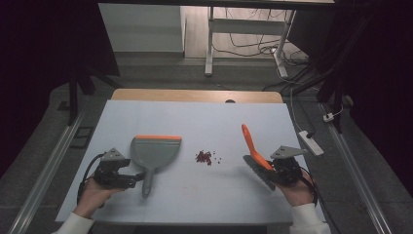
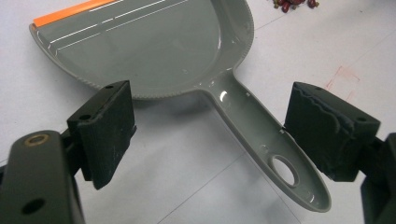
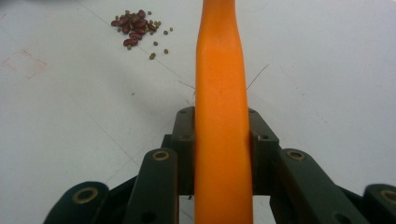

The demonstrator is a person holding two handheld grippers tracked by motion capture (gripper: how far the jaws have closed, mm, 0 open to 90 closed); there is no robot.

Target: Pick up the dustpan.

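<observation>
Gripping the brush [image 1: 254, 150] in the right gripper [image 1: 278, 171]; left gripper [image 2: 210, 135] jaws spread around the dustpan [image 1: 152, 152] handle, beans [image 1: 205, 157] lying between them.

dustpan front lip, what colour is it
Orange, on a grey dustpan; the lip shows best in the left gripper view.

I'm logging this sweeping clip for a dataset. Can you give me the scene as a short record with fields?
surface: white table
left gripper: open, jaws either side of the grey dustpan handle, not closed on it
right gripper: shut on the orange brush handle
debris: small pile of red beans between dustpan and brush
dustpan state: flat on table
</observation>
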